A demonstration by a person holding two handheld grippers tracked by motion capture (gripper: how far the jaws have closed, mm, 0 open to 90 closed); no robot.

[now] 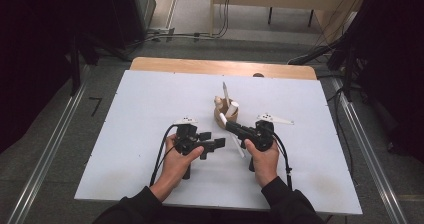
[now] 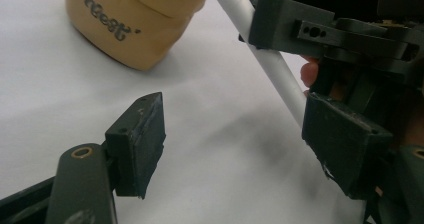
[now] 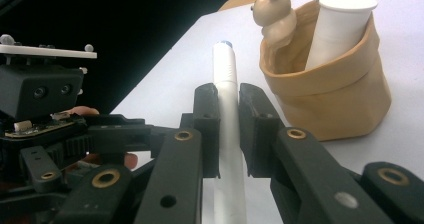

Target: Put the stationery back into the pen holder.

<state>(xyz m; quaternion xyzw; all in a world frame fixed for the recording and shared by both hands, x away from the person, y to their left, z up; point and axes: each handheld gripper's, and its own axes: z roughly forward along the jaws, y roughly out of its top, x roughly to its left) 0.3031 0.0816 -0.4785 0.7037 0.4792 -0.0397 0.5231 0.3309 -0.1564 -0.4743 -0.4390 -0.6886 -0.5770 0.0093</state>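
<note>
Right gripper (image 3: 228, 129): jaws clamped on a white pen (image 3: 226, 91), held about mid-shaft, tip aimed toward the tan pouch (image 3: 330, 99). Left gripper (image 2: 230, 139): jaws apart, nothing pressed between them; the pen shaft passes just beside one jaw in the left gripper view. Pouch is seen standing upright near the table centre, just beyond both grippers, with a white tube (image 3: 337, 29) and a small bear figure (image 3: 274, 11) inside. Work surface: a white board (image 1: 150, 109) laid on a wooden table (image 1: 200, 64). Beyond it grey floor, loose cables (image 1: 190, 34) and dark curtains (image 1: 35, 59) are noted at the sides
</note>
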